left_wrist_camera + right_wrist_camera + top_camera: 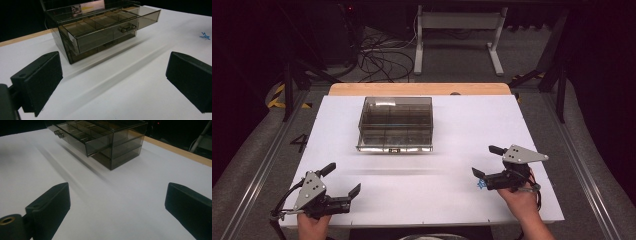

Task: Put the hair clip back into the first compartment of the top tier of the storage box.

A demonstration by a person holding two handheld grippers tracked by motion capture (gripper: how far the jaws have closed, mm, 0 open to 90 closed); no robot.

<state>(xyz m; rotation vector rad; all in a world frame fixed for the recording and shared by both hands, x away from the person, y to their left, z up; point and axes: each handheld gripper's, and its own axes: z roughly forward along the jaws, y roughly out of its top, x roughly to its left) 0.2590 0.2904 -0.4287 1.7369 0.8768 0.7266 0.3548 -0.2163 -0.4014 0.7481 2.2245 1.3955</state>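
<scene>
A white sheet covers the table [437, 200], with dark floor and cables beyond it. Your left gripper [343, 180] rests at the near left corner, jaws spread wide and holding nothing. Your right gripper [488, 161] sits near the near right edge, jaws equally wide and empty, just beside a small blue mark [480, 184]. Toward the far edge, about centred, stands the smoky clear drawer box [395, 124]. Its top drawer [110, 27] is pulled out; the divided compartments look empty.
</scene>
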